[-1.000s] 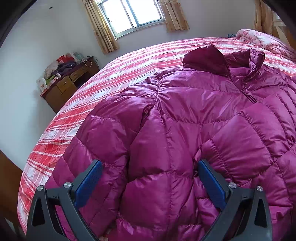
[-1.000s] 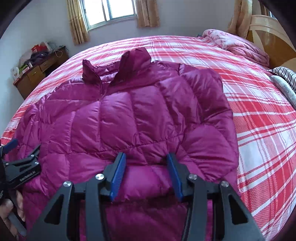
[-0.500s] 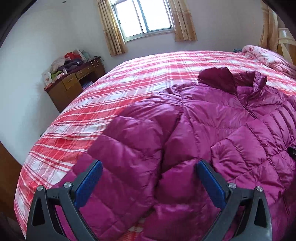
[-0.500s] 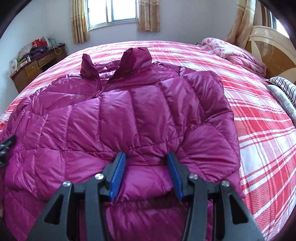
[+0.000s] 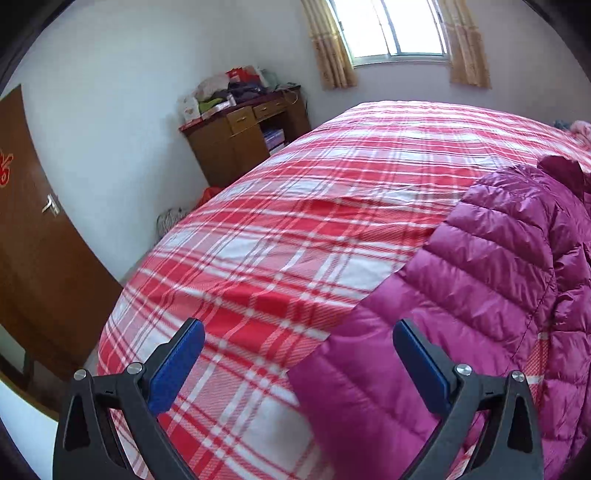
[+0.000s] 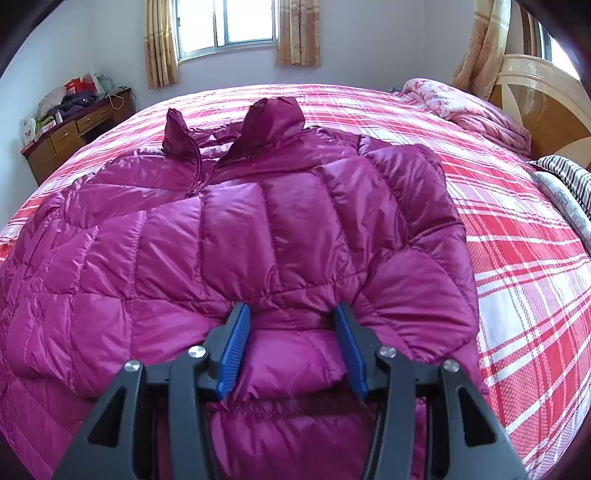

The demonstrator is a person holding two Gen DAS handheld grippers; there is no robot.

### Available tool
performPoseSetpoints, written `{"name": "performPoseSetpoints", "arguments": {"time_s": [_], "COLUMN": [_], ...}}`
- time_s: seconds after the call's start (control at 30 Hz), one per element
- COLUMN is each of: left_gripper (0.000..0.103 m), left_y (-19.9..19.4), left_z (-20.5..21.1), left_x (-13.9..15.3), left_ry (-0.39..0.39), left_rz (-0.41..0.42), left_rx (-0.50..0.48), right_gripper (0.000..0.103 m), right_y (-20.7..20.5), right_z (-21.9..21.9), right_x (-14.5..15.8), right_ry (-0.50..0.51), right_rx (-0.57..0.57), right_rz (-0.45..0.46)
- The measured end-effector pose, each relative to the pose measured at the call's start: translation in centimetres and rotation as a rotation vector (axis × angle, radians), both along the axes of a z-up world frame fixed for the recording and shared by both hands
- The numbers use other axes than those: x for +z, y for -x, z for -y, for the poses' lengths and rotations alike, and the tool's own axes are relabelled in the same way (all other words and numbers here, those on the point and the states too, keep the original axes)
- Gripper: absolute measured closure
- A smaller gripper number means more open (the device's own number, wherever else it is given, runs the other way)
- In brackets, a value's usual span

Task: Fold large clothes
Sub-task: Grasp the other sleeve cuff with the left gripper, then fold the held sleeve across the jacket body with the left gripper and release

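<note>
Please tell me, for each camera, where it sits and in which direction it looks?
Left wrist: on the left hand-held gripper, open, low over the red plaid bed cover, facing the brown wooden cabinet.
Right wrist: on the right hand-held gripper, fingers around a fold of the magenta quilted down jacket, facing the window.
Both show the jacket, bed cover, cabinet and window.

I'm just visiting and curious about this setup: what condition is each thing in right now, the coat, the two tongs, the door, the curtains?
Purple jacket: spread flat on the bed, collar standing up.
Left tongs: open, holding nothing.
Right tongs: partly closed around a puffy fold of the jacket.
Door: closed.
Curtains: drawn apart.
Desk drawers: closed.
</note>
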State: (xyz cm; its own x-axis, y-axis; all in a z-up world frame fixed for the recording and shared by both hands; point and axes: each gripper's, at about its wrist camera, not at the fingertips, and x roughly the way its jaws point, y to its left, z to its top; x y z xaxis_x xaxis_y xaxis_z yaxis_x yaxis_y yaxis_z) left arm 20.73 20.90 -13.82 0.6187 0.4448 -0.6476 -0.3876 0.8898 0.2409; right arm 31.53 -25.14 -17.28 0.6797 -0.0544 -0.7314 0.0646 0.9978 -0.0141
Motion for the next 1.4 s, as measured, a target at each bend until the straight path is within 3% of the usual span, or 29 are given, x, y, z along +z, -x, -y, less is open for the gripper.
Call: {"name": "performPoseSetpoints", "arguments": {"time_s": [0.13,0.3,0.37,0.43,0.47,0.53,0.63,0.83,1.07,1.4], "left_gripper": [0.001,0.001,0.003,0.050,0.050,0.074,0.086,0.090,0.091,0.091], "left_y": [1.3,1.3,1.2,1.1,1.2,1.4,1.4,0.4,-1.4,-2.8], "left_z": [-1.8,-0.4,1.1,2.2,2.5,2.6,2.4,2.3,3.5,10.1], "left_x": [-0.9,-2.8,-3.5,-4.2,-4.2,-3.5,-2.1,1.1,5.5,11.5], "left_ry": [0.101,0.257,0.256,0.238,0.232,0.200,0.189,0.143,0.024,-0.090], "left_rz": [-0.009,-0.058,-0.080,-0.107,-0.111,-0.080,-0.048,0.017,0.074,0.191], "left_rx": [-0.002,-0.063,-0.092,-0.124,-0.133,-0.138,-0.158,-0.169,-0.193,-0.351], "right_gripper": [0.051,0.051,0.050,0.050,0.050,0.050,0.050,0.049,0.045,0.045], "right_y": [0.0,0.0,0.1,0.1,0.1,0.1,0.1,1.2,3.5,5.4], "right_z": [0.0,-0.1,0.0,0.0,0.0,0.0,0.0,0.5,1.3,3.9], "right_x": [0.0,0.0,0.0,0.0,0.0,0.1,0.1,1.6,3.7,4.3], "right_ry": [0.003,0.003,0.004,0.002,0.003,0.004,0.002,-0.028,0.008,0.023], "right_rx": [0.000,0.000,0.000,0.000,0.000,0.000,0.000,0.034,0.028,-0.014], "right_rz": [0.002,0.003,0.003,0.004,0.005,0.006,0.005,0.006,0.059,0.078]}}
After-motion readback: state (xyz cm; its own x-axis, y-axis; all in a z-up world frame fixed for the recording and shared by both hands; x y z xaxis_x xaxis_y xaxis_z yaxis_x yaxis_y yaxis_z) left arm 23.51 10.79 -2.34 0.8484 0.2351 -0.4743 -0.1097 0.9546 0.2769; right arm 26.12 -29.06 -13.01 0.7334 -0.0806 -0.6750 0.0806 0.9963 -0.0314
